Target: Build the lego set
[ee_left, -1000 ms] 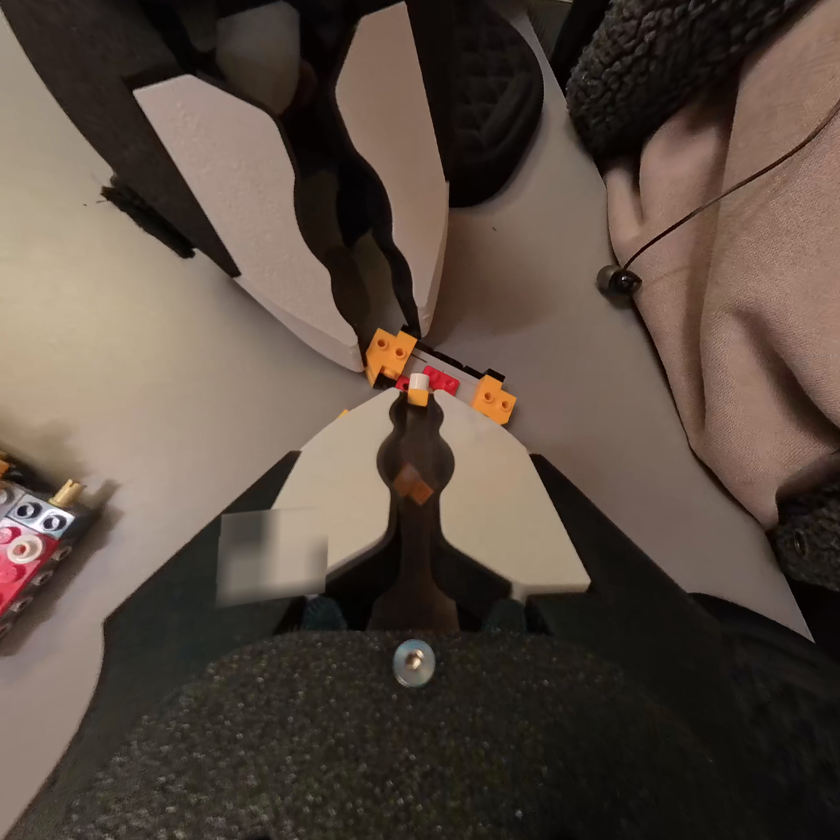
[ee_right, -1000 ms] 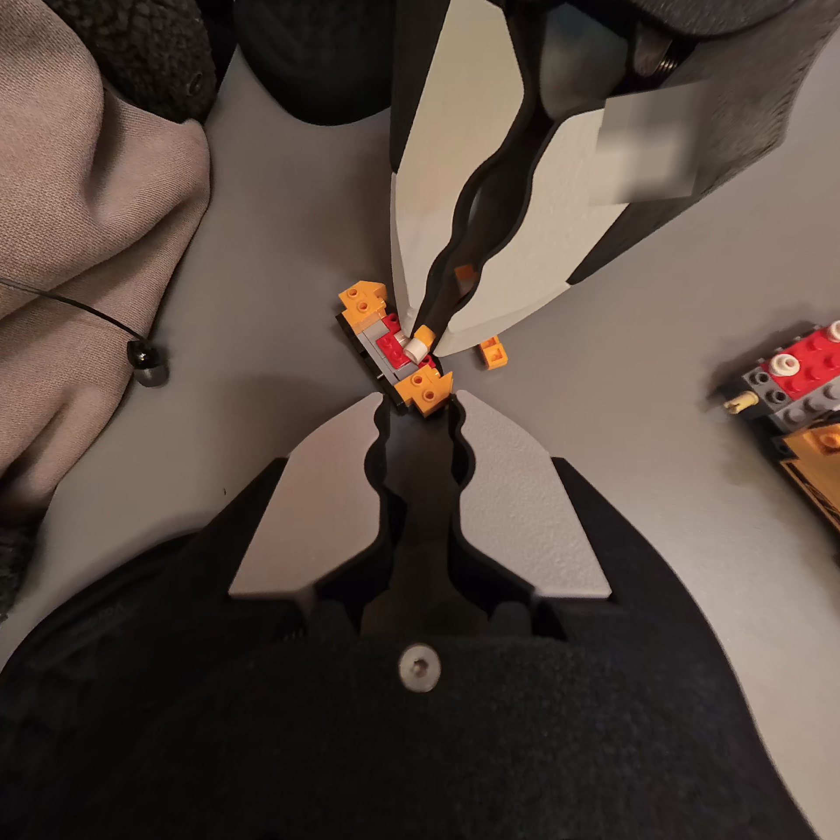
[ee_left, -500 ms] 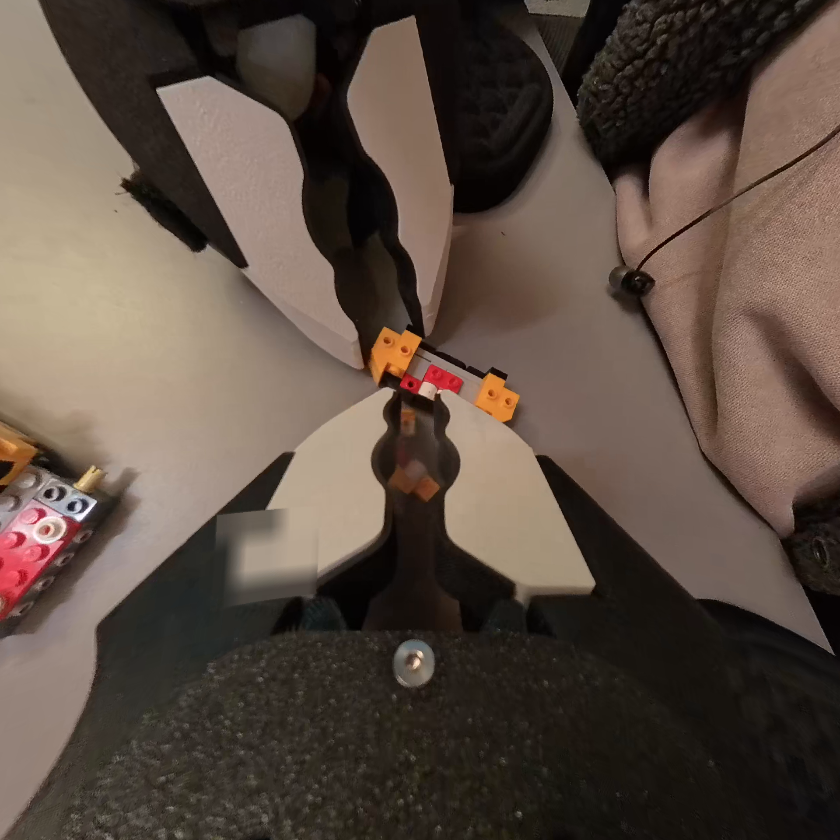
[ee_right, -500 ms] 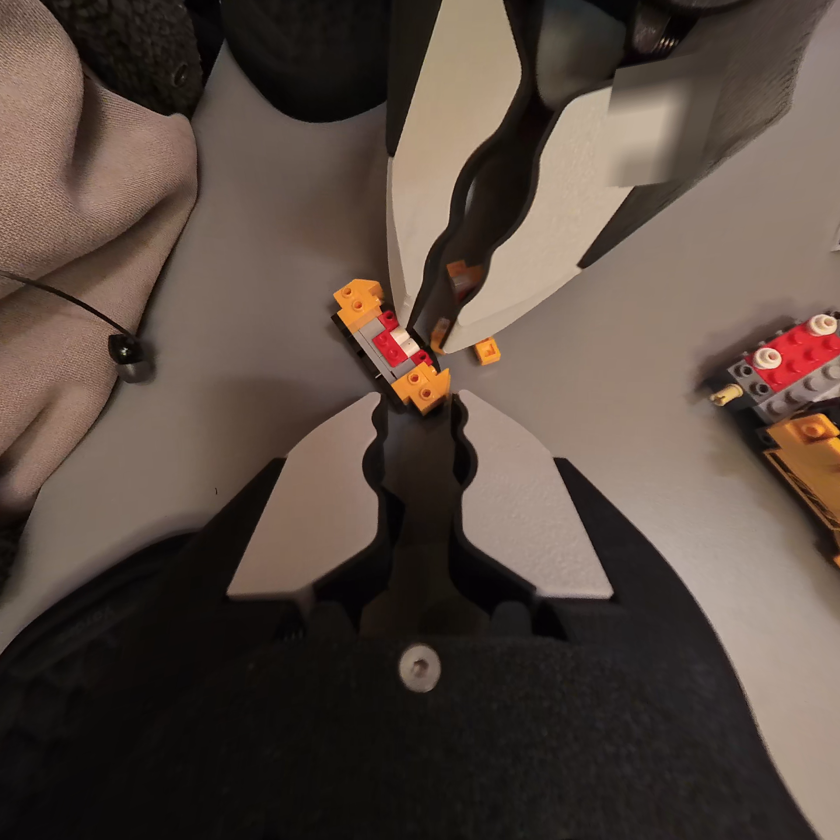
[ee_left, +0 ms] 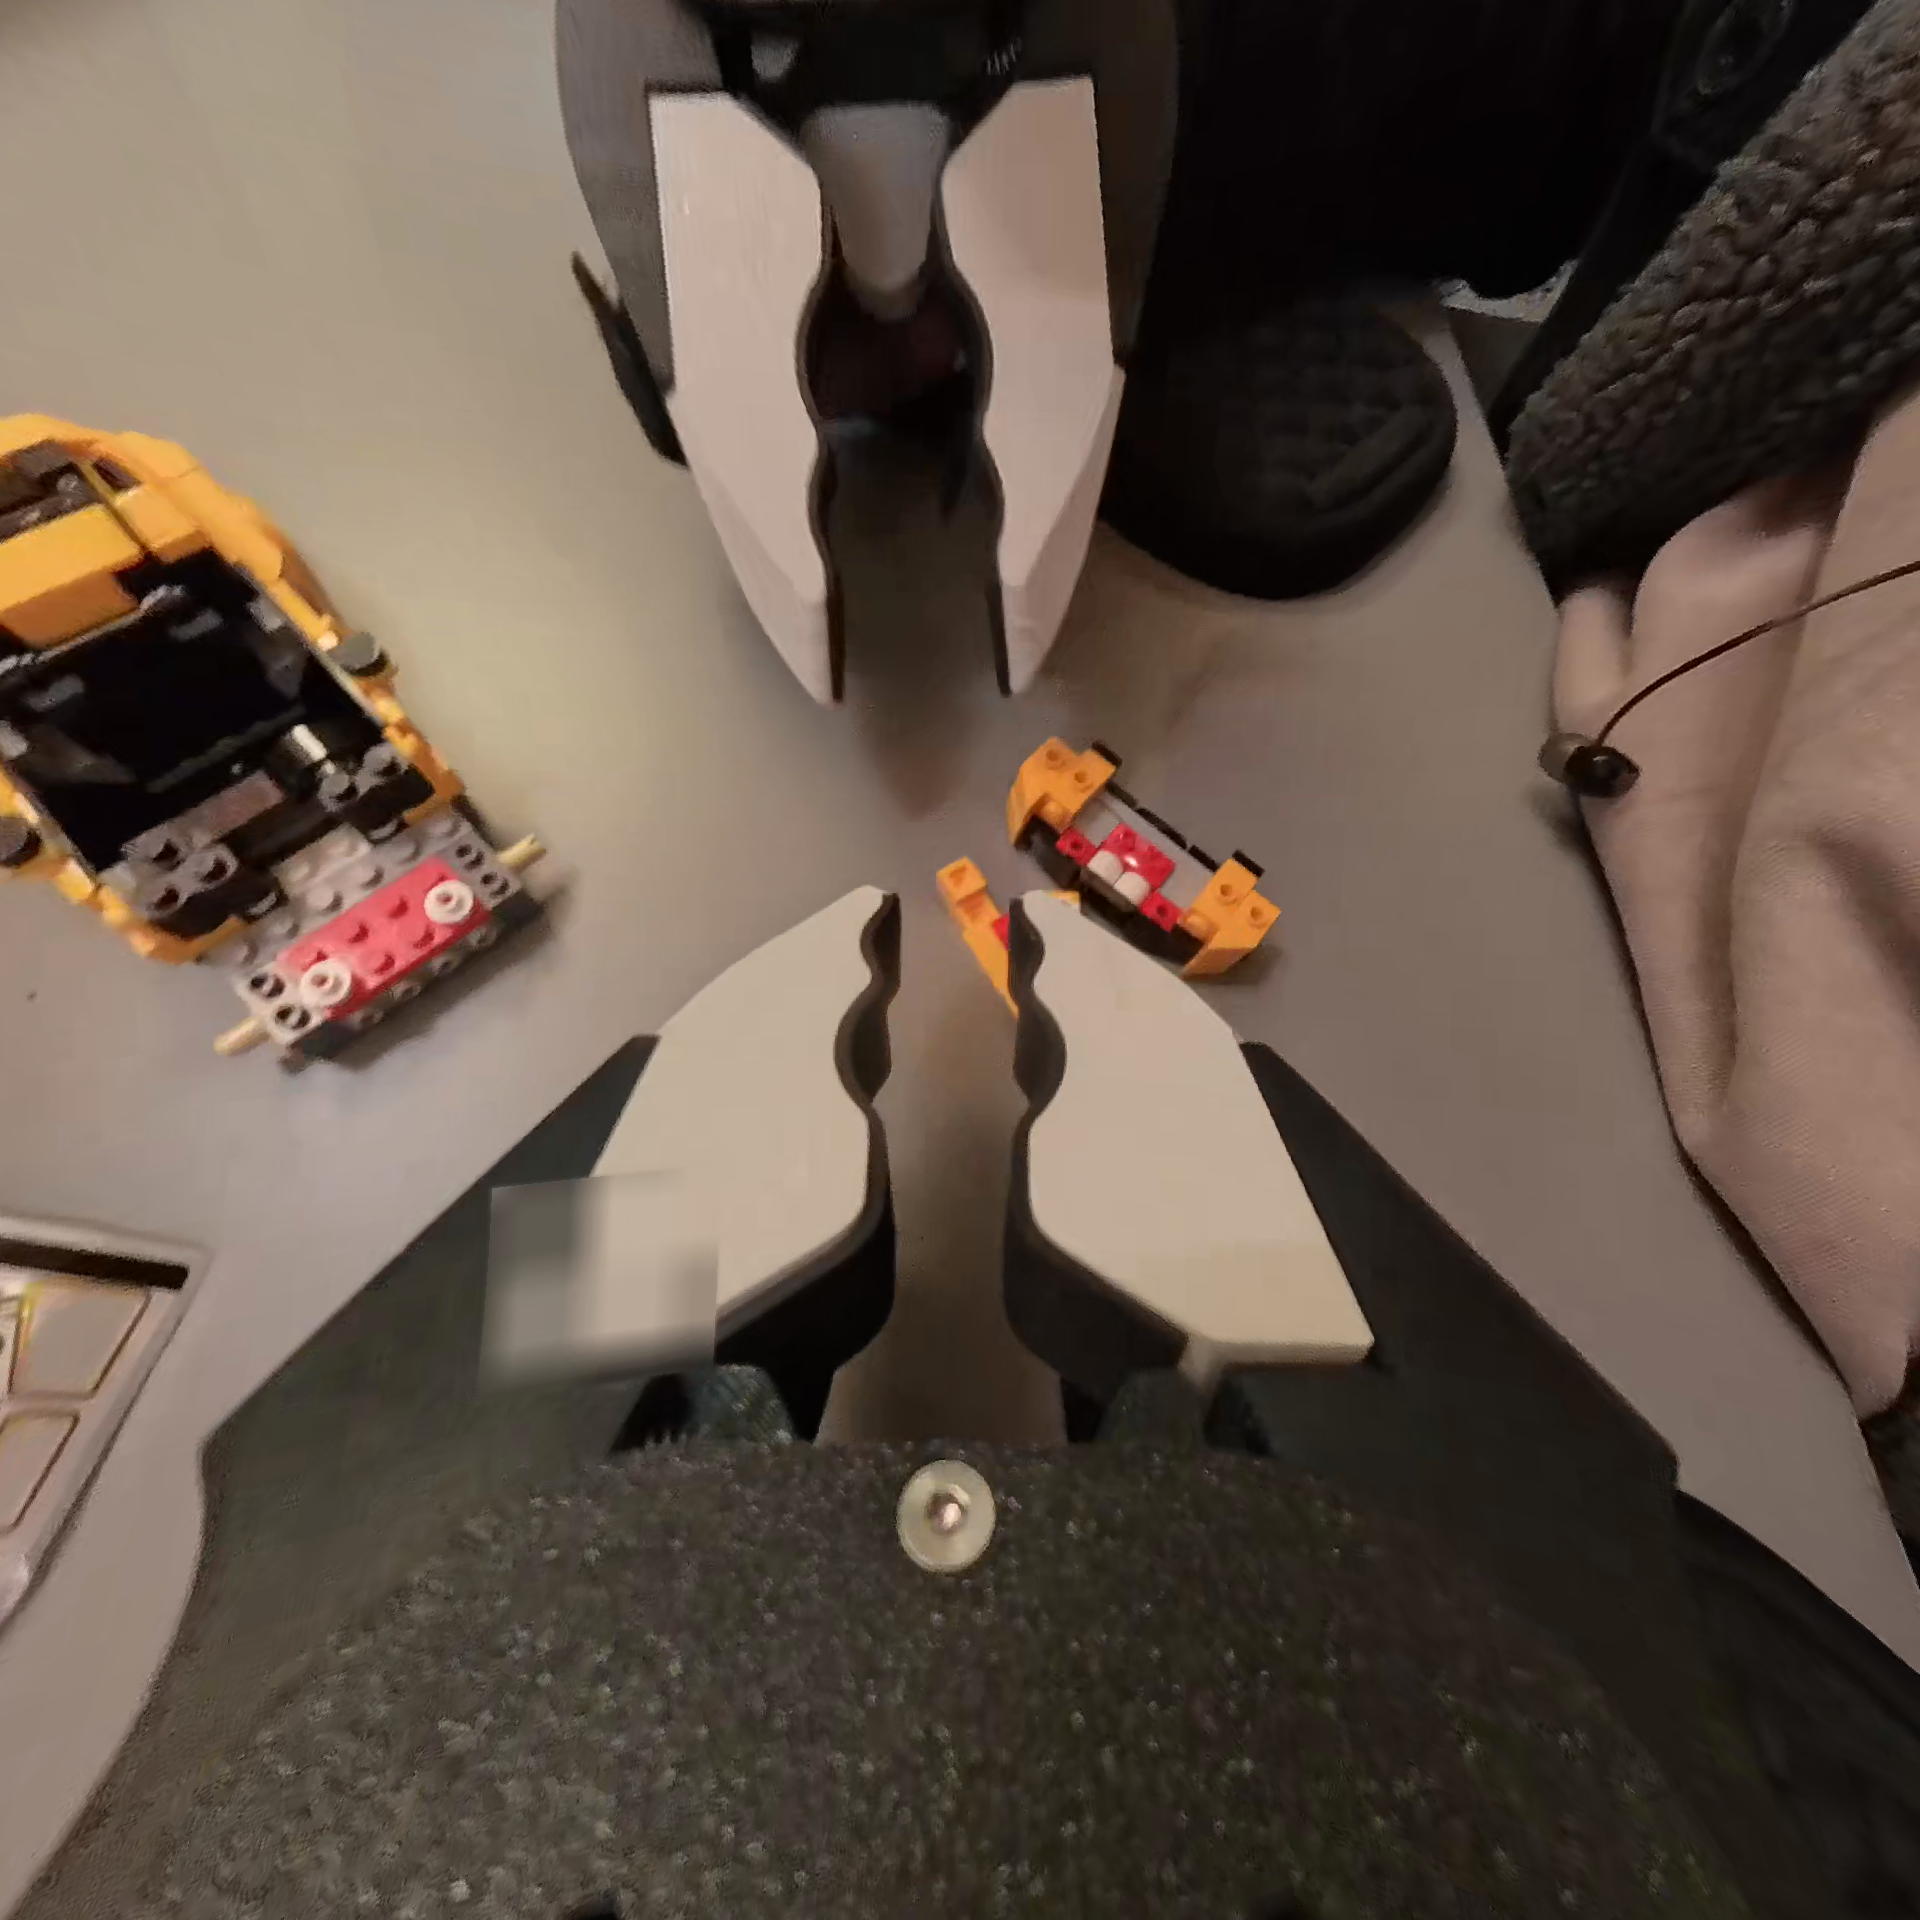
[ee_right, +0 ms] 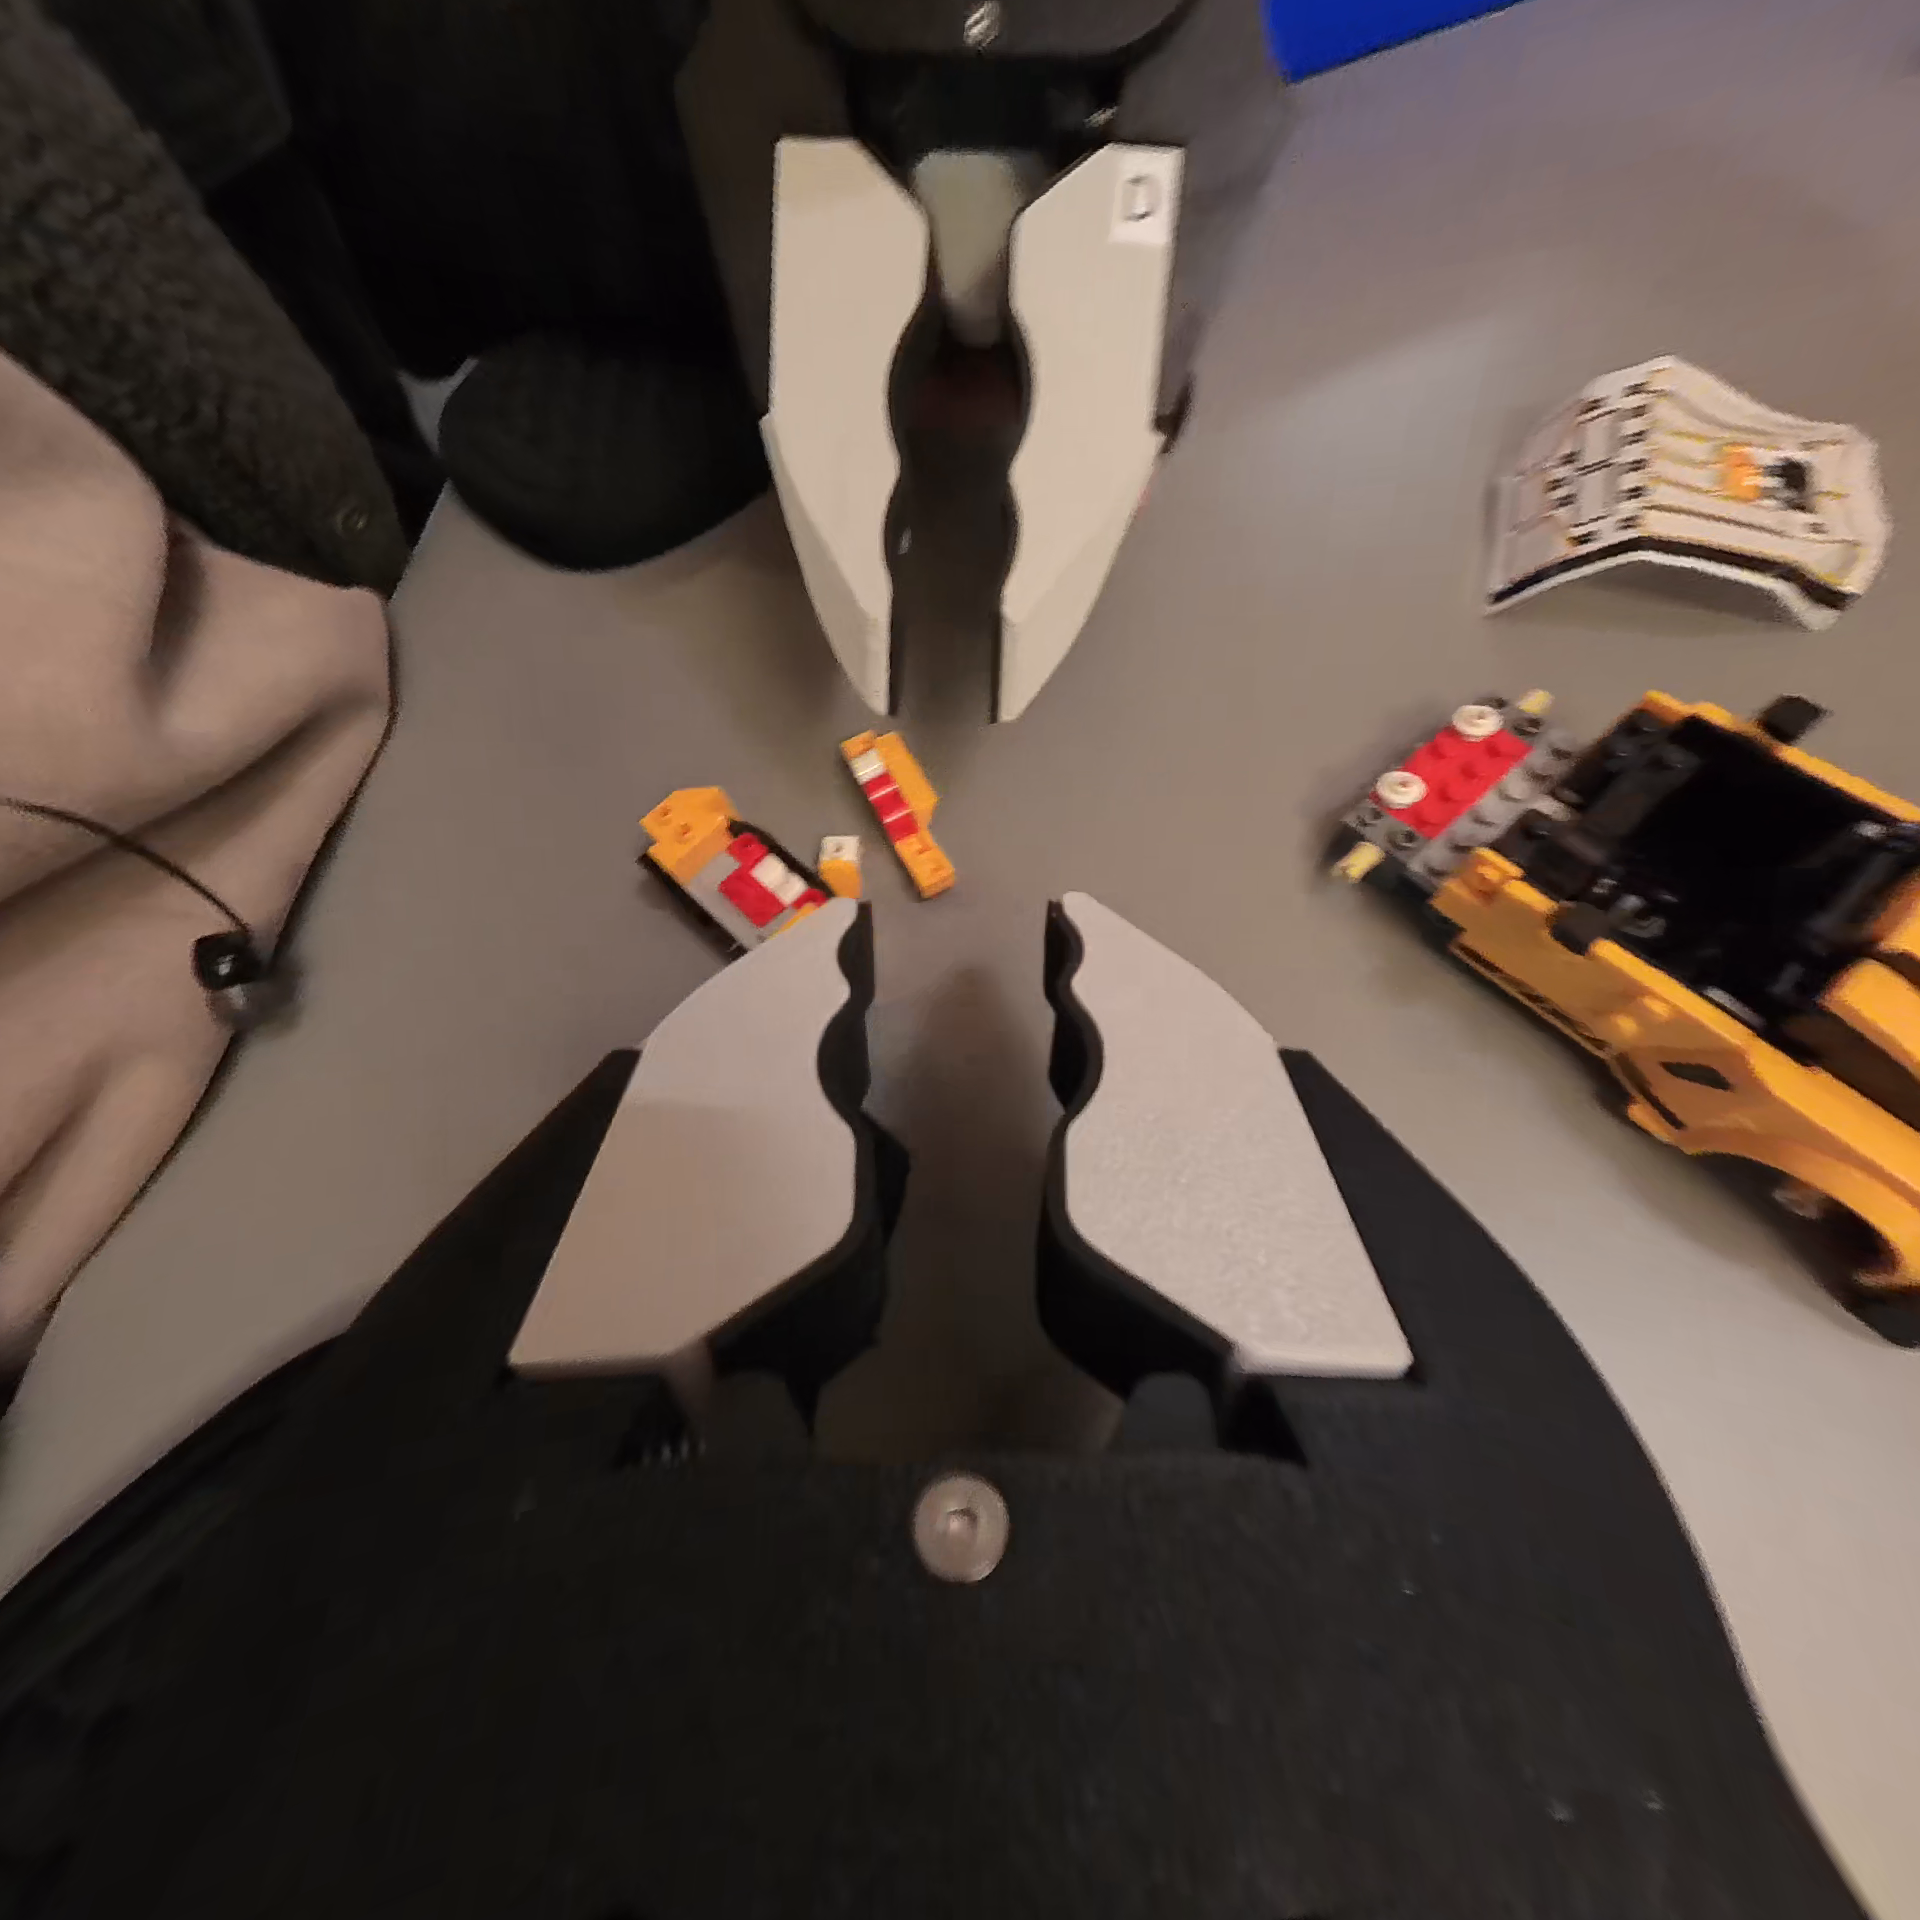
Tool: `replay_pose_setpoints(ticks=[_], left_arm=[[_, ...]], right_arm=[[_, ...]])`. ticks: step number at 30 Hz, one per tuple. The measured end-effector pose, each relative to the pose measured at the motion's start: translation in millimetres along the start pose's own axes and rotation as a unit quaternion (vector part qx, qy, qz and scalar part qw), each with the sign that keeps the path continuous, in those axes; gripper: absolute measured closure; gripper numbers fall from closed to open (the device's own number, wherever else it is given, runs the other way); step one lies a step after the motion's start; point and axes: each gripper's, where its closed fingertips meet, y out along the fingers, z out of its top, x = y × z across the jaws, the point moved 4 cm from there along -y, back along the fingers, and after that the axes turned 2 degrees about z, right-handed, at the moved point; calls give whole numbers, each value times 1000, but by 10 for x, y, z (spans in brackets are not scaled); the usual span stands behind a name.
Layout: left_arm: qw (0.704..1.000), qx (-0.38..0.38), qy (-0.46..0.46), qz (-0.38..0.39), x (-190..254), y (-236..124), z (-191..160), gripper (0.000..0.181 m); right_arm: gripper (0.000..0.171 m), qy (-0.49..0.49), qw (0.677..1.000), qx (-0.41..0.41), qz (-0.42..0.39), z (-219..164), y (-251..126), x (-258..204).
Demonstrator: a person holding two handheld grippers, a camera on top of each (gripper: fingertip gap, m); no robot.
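A small orange, red, grey and black lego sub-assembly (ee_left: 1138, 857) lies on the grey table; it also shows in the right wrist view (ee_right: 738, 862). Beside it lie a tiny orange and white piece (ee_right: 840, 862) and an orange and red strip (ee_right: 896, 810), which is partly behind my left finger in the left wrist view (ee_left: 971, 914). My left gripper (ee_left: 954, 914) is open and empty, just short of the strip. My right gripper (ee_right: 956, 920) is open and empty, facing it across the pieces. Each gripper shows opposite in the other's view (ee_right: 940, 707) (ee_left: 920, 681).
A partly built yellow and black lego car (ee_right: 1662, 935) (ee_left: 208, 748) lies to one side. A folded instruction booklet (ee_right: 1683, 499) lies beyond it. A person's beige garment (ee_left: 1766, 935) with a corded toggle (ee_left: 1590, 769) and a dark fleece sleeve (ee_right: 156, 312) border the other side. The left gripper's tips are roughly 4 cm from the right gripper's.
Both grippers have opened and drawn back from the sub-assembly. The left let go of the tiny orange and white piece, which now lies beside the sub-assembly. The right released the sub-assembly's end.
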Motion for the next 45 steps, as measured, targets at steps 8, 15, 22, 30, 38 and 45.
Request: replay_pose_setpoints(ticks=[8,15,22,30,38,45], left_arm=[[998,-55,-2,17,-15,2,-201,159],[996,-84,5,2,86,124,-243,152],[995,-96,31,26,89,167,-236,156],[993,-99,43,45,31,151,-250,181],[996,-47,20,77,-127,72,-184,171],[999,-19,17,46,-59,60,-130,158]], right_arm=[[141,-5,998,10,-64,-33,-1,160],[144,-1,996,10,-85,-49,-4,214],[146,6,996,10,-90,-57,-8,235],[148,8,996,10,-92,-58,-14,248],[149,8,995,15,-97,-48,-24,262],[149,12,995,20,-99,-39,-33,280]])
